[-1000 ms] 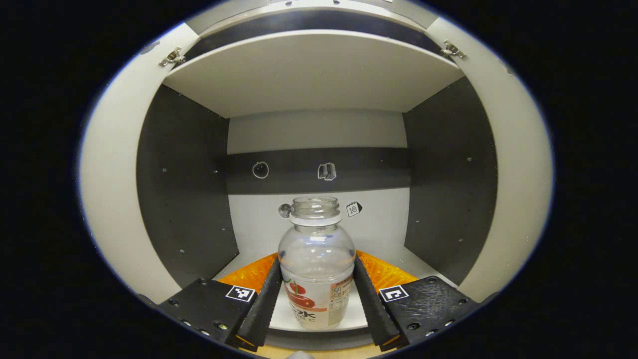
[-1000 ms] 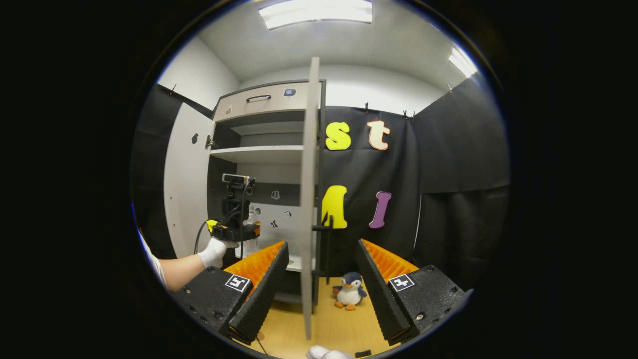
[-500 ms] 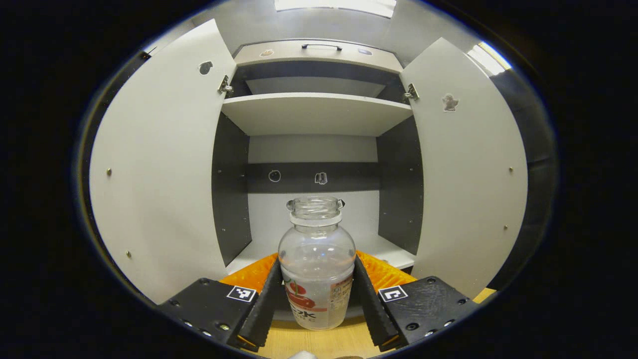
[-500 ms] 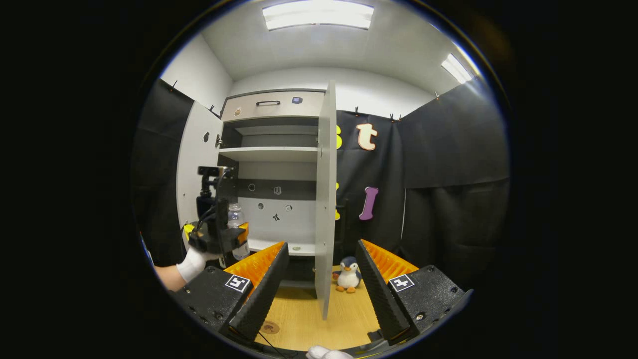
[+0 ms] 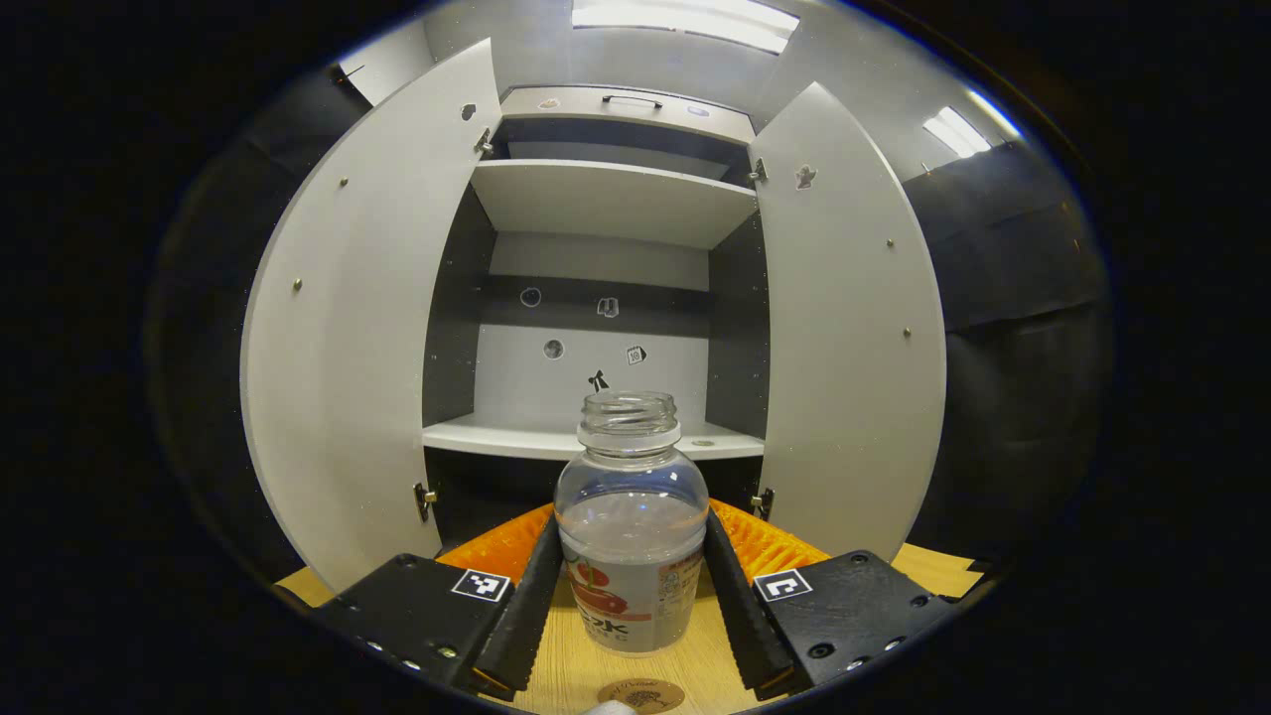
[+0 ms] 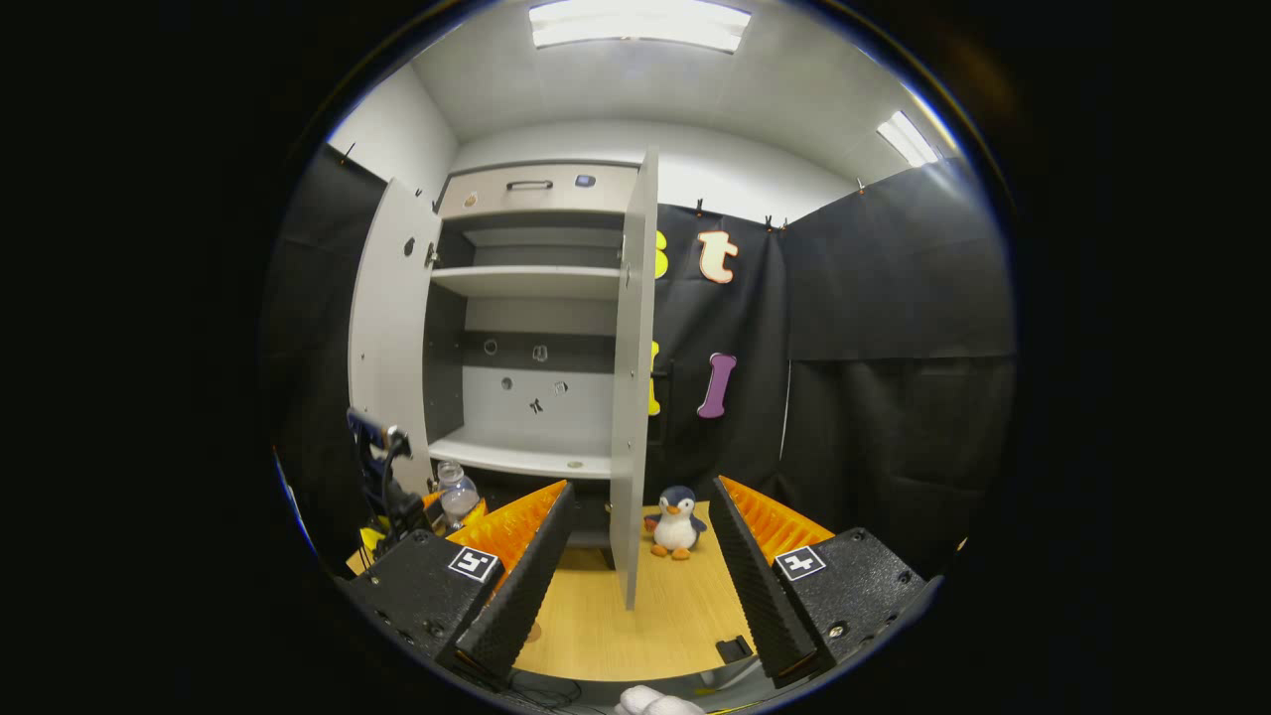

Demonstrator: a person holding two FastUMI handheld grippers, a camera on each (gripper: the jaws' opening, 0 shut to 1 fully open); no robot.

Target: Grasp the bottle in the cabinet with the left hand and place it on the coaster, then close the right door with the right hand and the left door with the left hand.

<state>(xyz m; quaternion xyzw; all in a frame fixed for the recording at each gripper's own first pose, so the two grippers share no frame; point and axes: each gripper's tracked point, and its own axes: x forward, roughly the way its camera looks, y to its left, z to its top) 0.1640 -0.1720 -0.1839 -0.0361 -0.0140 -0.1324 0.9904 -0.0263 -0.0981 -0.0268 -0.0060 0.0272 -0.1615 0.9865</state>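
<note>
Upright bottle point(image 5: 632, 516) between left gripper point(image 5: 632, 606) fingers

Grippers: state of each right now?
Left gripper: closed on the bottle, both fingers pressing its sides.
Right gripper: open, holding nothing.

The clear glossy plastic bottle point(image 5: 632, 531) with a printed paper-like label has a smooth, shiny wall. The pale wood-grain worktop point(image 6: 655, 616) looks smooth and matt. The grey-white matt laminate cabinet doors point(image 5: 348, 328) carry small bright metal hinges point(image 5: 425, 494). The dark cabinet side panels point(image 5: 452, 318) look matt. The black-and-white plush penguin toy point(image 6: 676, 521) looks soft and fuzzy. The round brown coaster point(image 5: 639, 693) looks matt.
</note>
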